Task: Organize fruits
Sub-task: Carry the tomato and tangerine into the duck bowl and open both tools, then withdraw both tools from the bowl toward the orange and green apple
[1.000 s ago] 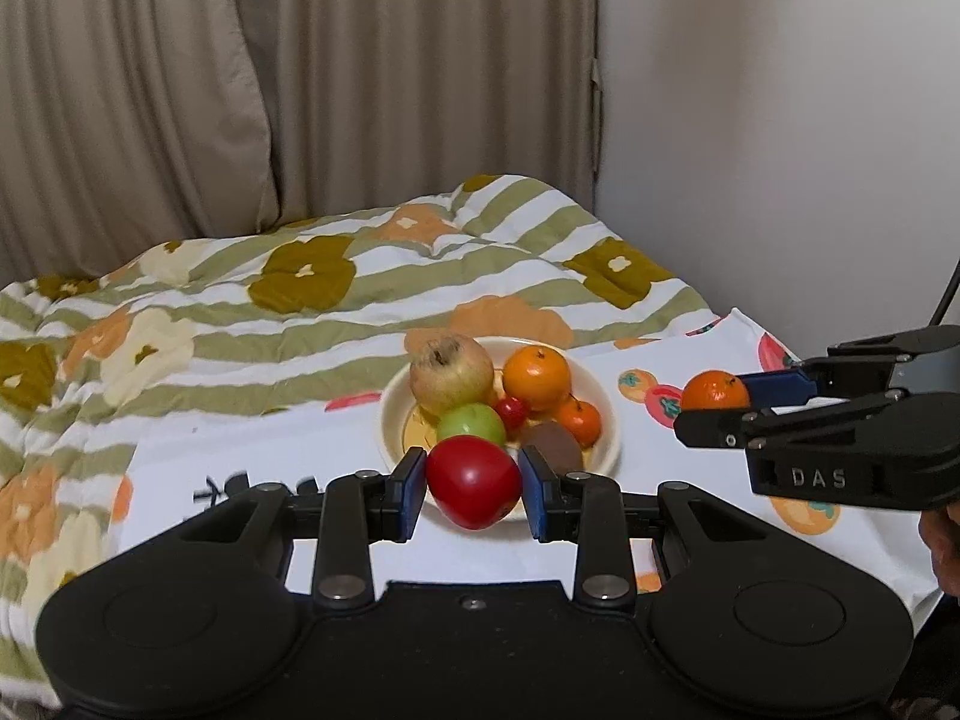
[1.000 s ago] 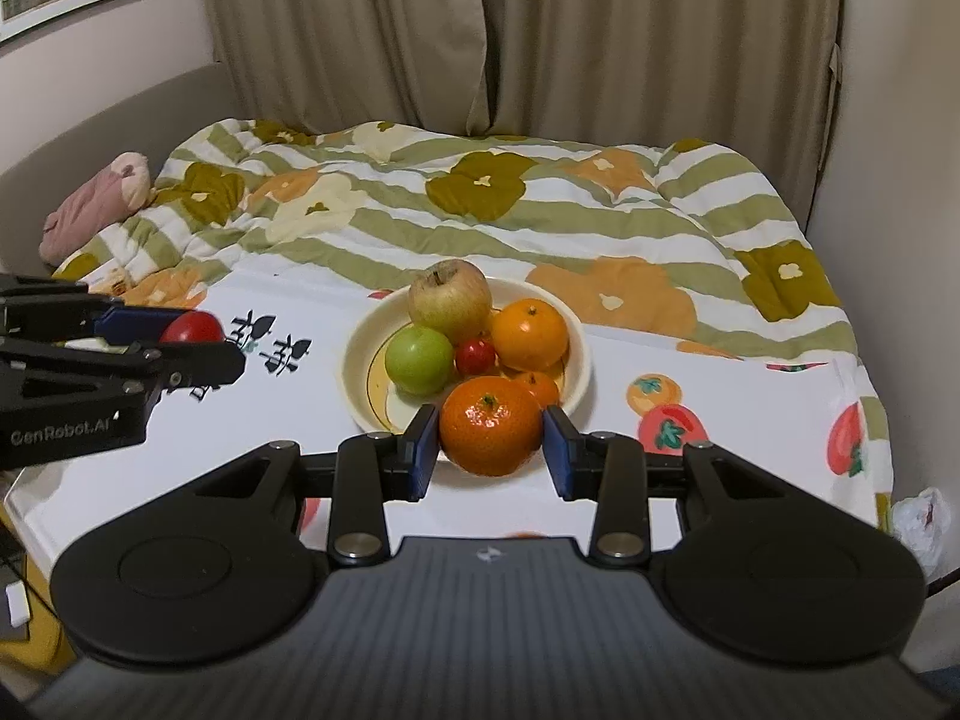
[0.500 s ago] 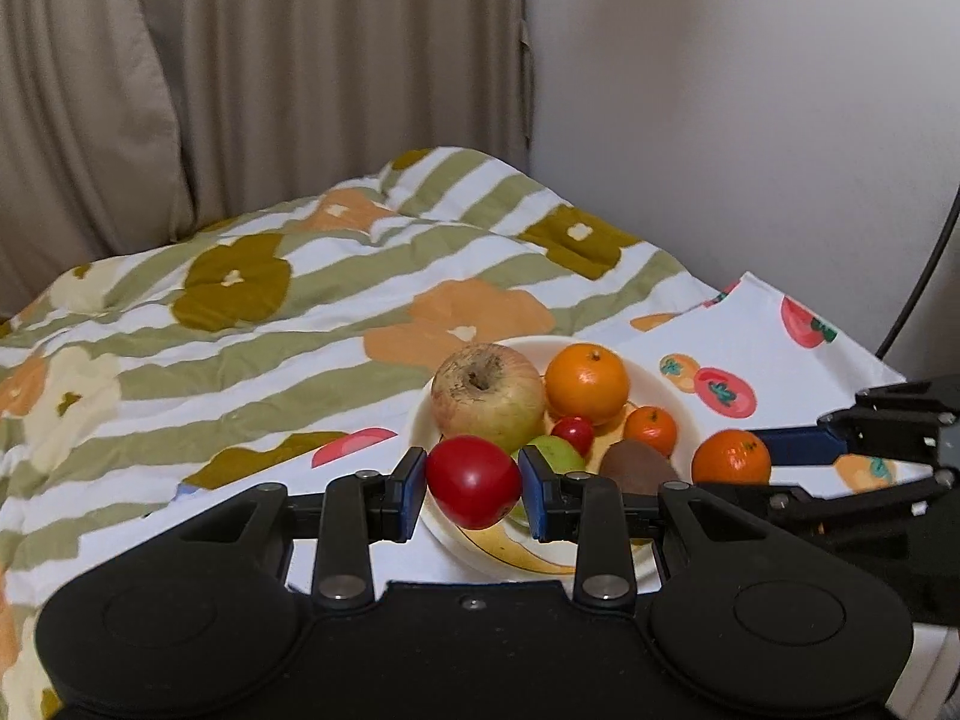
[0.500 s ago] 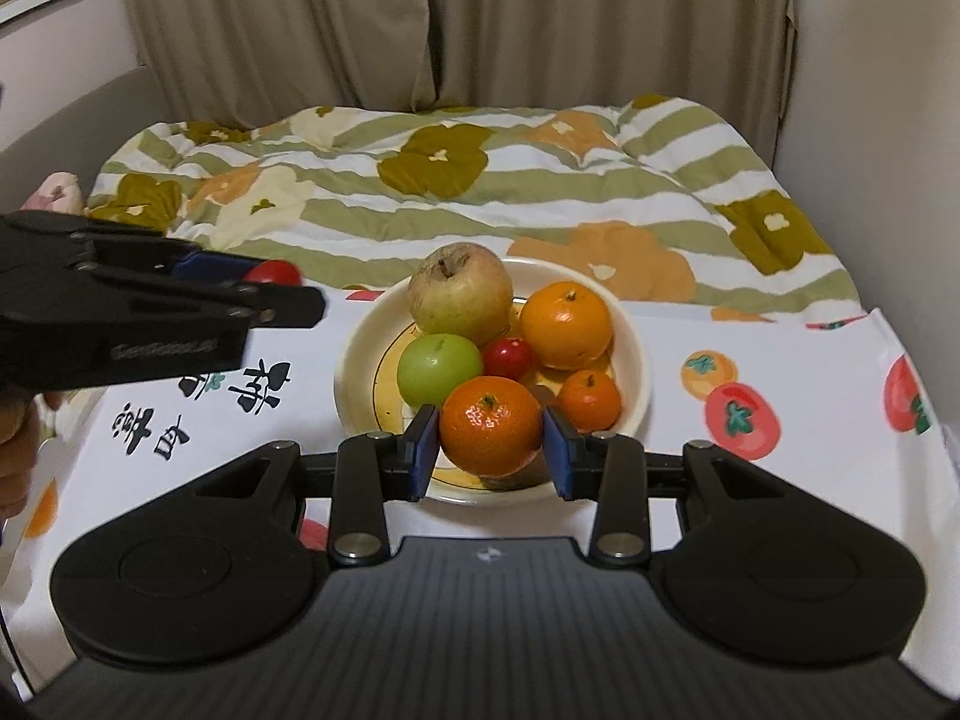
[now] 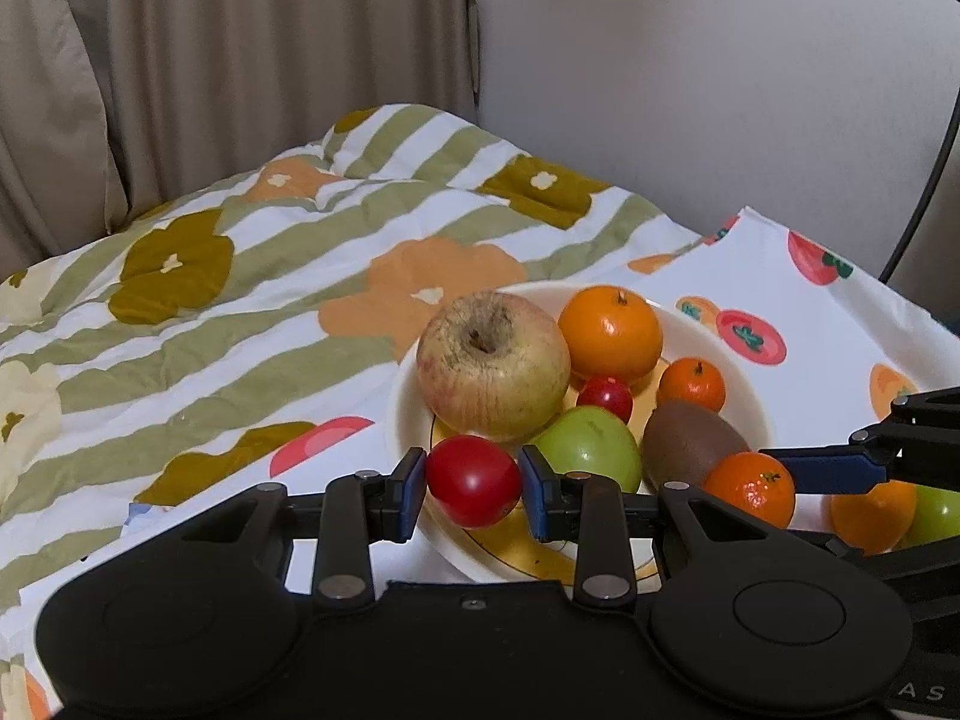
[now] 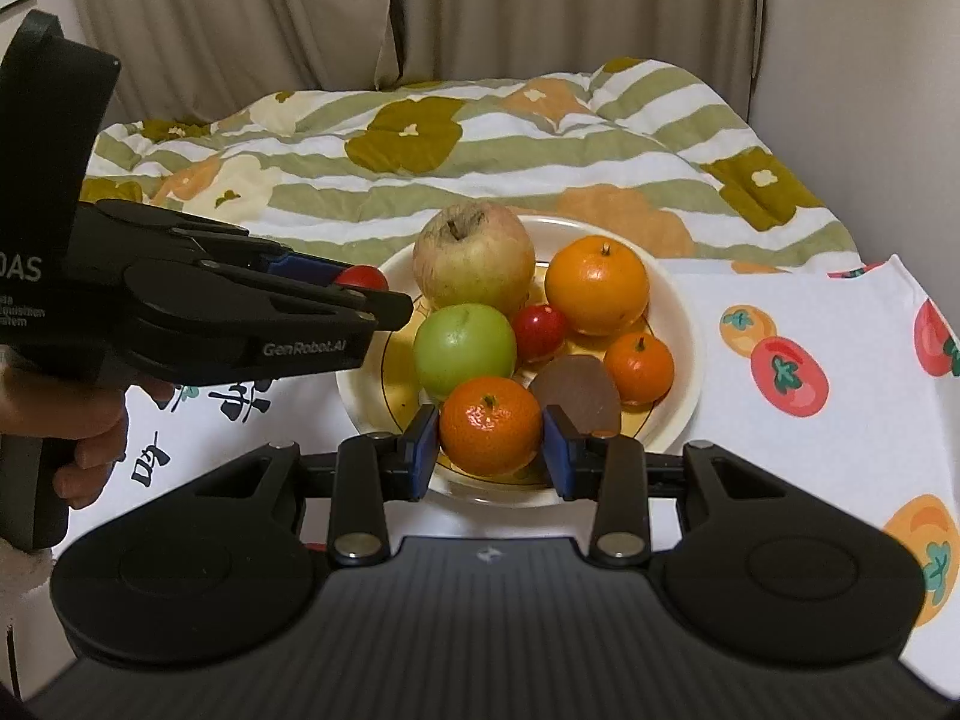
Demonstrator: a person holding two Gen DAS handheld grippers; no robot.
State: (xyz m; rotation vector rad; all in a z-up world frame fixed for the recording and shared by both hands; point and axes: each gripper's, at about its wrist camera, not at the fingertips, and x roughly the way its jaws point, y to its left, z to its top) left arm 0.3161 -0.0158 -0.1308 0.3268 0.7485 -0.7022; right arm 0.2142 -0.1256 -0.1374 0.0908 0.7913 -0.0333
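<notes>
My left gripper (image 5: 474, 489) is shut on a red tomato (image 5: 473, 487) and hangs over the near left rim of the cream plate (image 5: 744, 372). In the right wrist view the same left gripper (image 6: 378, 294) comes in from the left, with the red tomato (image 6: 360, 277) at its tips. My right gripper (image 6: 489, 441) is shut on a mandarin (image 6: 489, 423) over the near part of the plate (image 6: 684, 324). On the plate lie a big apple (image 6: 474, 258), an orange (image 6: 597, 285), a green apple (image 6: 465, 348), a cherry tomato (image 6: 539, 330), a small mandarin (image 6: 639, 367) and a brown kiwi (image 6: 576, 399).
The plate stands on a white fruit-print cloth (image 6: 810, 324) over a striped flowered quilt (image 6: 480, 150). Curtains (image 6: 420, 6) and a wall (image 5: 720, 60) close off the back. A person's hand (image 6: 90, 444) grips the left tool's handle.
Both grippers have come down and in toward the plate with their fruits still held. The left one swung in from the left and now hangs over the plate's rim.
</notes>
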